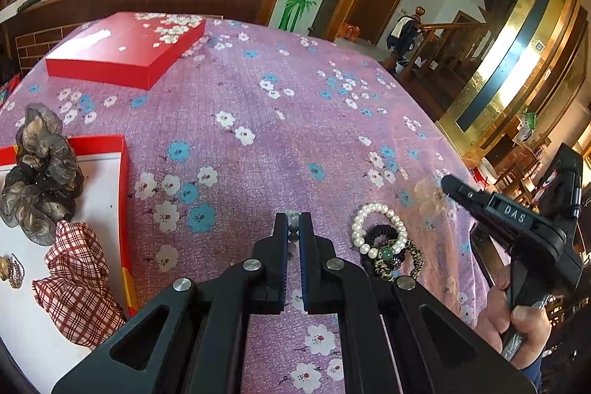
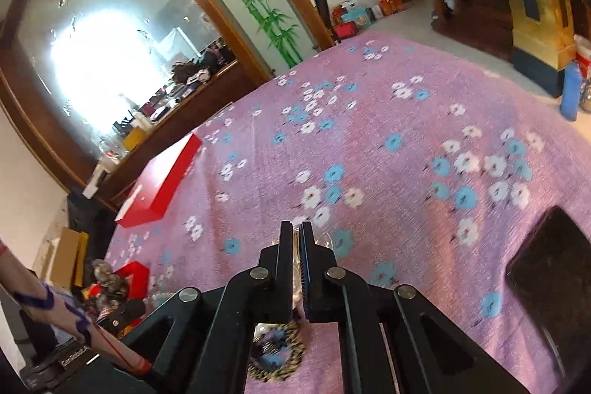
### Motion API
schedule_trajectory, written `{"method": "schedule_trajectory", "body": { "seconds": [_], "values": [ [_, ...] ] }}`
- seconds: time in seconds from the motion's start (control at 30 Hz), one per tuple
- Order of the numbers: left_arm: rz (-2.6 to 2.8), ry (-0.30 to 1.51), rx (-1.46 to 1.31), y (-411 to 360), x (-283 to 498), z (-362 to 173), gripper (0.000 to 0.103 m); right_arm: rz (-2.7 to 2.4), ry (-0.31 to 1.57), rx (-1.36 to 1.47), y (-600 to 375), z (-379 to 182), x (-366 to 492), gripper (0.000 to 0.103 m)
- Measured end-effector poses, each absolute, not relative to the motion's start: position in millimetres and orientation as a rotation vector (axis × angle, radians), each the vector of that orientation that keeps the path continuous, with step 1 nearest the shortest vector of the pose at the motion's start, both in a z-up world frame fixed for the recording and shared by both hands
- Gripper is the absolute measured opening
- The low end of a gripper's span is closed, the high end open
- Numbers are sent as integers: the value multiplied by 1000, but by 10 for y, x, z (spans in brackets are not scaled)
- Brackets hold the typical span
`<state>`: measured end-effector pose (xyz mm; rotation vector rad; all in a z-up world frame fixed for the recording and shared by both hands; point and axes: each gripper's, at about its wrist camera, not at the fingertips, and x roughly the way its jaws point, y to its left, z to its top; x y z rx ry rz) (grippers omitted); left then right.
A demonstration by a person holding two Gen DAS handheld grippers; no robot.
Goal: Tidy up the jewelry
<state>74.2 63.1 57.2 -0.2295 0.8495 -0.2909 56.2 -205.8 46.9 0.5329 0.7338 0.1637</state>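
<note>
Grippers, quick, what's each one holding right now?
Left hand-held gripper: shut on a beaded bracelet.
Right hand-held gripper: shut on a clear flower hair clip.

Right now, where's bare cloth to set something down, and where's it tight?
Free: the wide middle of the cloth, between the lid, the open box and the far edge. Crowded: beside the left gripper, where the pearl bracelet and hair ties bunch near the right gripper. The box already holds scrunchies.
</note>
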Motion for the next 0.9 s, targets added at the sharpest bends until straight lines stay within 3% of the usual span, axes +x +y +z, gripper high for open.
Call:
{"method": "schedule_trajectory", "body": {
  "seconds": [0.9],
  "values": [
    [-274, 771, -237, 676, 624, 719, 5, 353, 699, 373, -1443, 568, 419, 4]
  ]
}}
